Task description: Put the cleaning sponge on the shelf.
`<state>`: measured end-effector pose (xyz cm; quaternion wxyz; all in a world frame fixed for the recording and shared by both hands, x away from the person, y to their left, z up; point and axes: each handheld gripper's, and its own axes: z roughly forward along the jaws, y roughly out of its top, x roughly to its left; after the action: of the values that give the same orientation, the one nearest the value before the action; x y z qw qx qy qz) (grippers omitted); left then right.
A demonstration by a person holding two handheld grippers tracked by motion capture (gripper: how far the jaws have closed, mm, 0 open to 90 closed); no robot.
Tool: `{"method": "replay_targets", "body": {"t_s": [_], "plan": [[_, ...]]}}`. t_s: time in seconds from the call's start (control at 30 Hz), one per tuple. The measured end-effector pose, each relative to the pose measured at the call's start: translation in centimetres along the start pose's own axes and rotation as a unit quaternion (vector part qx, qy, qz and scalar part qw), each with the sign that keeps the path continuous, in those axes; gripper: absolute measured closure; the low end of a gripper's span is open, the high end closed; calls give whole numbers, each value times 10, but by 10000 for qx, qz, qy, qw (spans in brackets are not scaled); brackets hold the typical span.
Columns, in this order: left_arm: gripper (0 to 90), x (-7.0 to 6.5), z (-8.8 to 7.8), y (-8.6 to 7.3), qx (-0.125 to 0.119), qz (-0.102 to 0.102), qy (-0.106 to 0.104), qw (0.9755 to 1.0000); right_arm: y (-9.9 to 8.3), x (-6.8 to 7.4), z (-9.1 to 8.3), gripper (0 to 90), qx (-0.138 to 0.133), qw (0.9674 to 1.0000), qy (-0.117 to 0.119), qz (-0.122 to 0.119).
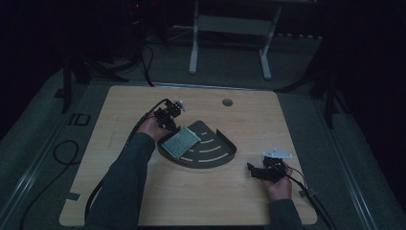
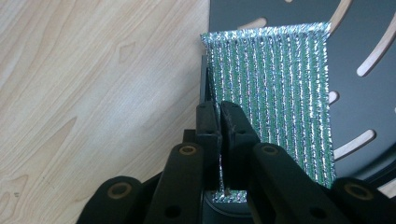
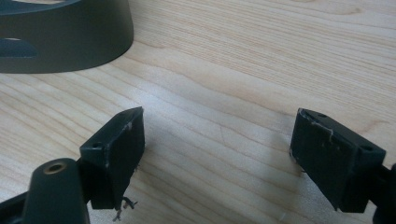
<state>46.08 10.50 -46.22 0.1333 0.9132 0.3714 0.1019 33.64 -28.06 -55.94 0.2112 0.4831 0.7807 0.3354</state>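
- Left tongs [image 2: 218,112]: jaws stand narrow, with the near edge of the glittery green-and-silver scouring pad [image 2: 275,93] between them. A slim gap shows beside the pad, so the grip appears to be loosening, not firm.
- Scouring pad [image 1: 180,142]: lies on the left part of the dark slotted corner tray [image 1: 225,154], at mid-table, tilted across the tray's edge.
- Step in hand, as judged: placing the pad into the tray. To do this well, let the jaws part fully before lifting, then draw the left tongs [image 1: 168,115] straight back, so the edge does not snag and drag the pad off.
- Right tongs [image 3: 217,154]: jaws wide apart, nothing between them, resting over bare wooden table [image 3: 243,56] near the tray wall [image 3: 70,42]. Keep them parked there.
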Motion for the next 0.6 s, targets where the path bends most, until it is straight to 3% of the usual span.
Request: {"method": "replay_targets", "body": {"t_s": [0.17, 0.4, 0.57, 0.6], "plan": [[796, 5, -10, -5, -262, -140, -219, 9993, 0, 0, 0, 175, 1, 10000, 0, 1], [735, 14, -23, -12, -480, -332, -334, 9977, 0, 0, 0, 175, 1, 10000, 0, 0], [669, 20, -32, -20, -708, -588, -327, 9952, 0, 0, 0, 175, 1, 10000, 0, 0], [660, 23, -35, -25, -863, -716, -394, 9929, 0, 0, 0, 175, 1, 10000, 0, 1]]}}
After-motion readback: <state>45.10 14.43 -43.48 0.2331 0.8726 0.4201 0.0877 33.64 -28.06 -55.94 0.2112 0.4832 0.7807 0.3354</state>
